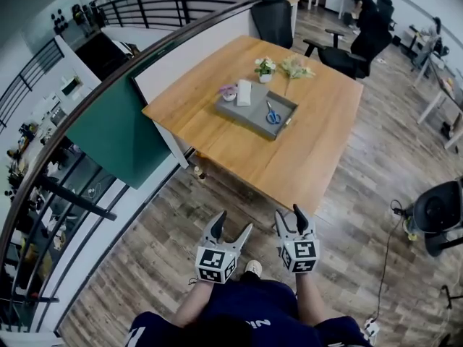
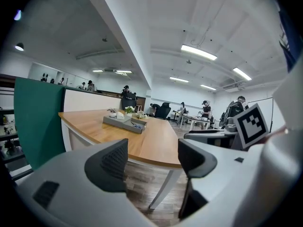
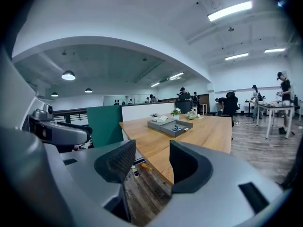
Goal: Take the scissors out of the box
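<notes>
From the head view I see both grippers low in the frame, over the wooden floor (image 1: pixel 181 223) just short of the near edge of the wooden table (image 1: pixel 304 157), and neither touches anything. The left gripper (image 1: pixel 235 221) has its jaws spread wide. In the left gripper view (image 2: pixel 152 159) only floor and the table's edge show between the pads, so it carries nothing. The right gripper (image 1: pixel 288 212) is also parted and empty, with its jaws standing somewhat closer together than the left's. The right gripper view (image 3: pixel 152 162) shows bare floor and the table corner in the gap. The scissors (image 1: pixel 273 113), with blue handles, lie inside the grey box (image 1: pixel 252 116) in the compartment at its right end, above centre of the head view. They are well apart from both grippers. The right gripper view shows the same box (image 3: pixel 163 126) beyond the jaws, with the scissors (image 3: pixel 177 127) a small blue spot inside it. A white object (image 1: pixel 244 92) sits in the box's left part. A small potted plant (image 1: pixel 265 68) and a bunch of greenery (image 1: pixel 296 67) stand on the table just behind it. A green panel (image 1: pixel 116 132) hangs along the table's left side, and a black office chair (image 1: pixel 273 19) stands at the far edge.
</notes>
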Tool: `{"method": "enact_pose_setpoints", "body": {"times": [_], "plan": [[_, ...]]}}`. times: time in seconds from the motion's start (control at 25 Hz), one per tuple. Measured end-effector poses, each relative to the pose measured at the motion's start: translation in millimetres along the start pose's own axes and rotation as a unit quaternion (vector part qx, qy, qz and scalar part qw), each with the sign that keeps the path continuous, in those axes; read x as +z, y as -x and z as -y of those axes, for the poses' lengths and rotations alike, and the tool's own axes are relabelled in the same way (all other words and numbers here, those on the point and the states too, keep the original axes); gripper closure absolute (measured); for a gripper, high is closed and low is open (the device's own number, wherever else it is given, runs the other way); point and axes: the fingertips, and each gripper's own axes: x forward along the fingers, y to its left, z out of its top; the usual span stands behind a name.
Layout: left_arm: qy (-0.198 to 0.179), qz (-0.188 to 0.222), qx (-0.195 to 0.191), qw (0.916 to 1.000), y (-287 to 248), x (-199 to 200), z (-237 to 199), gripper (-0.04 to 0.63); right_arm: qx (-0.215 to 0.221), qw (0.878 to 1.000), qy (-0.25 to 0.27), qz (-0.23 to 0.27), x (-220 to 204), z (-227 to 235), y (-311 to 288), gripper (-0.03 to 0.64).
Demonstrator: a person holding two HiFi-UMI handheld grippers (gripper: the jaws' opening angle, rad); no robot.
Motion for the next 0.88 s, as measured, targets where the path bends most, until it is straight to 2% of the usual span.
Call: {"method": "enact_pose_setpoints", "body": {"times": [0.52,0.88], "plan": [[0.006,-0.018,-0.009,0.9998,-59,1,0,0.268,-0.008,1.000,-0.009,-0.020,-4,39,-30,0.405],[-0.008,-0.007,-0.050,0.9987,-125,32,-24,0.268,-0.034,0.999,-0.010,-0.012,21,60,-81,0.413]]}}
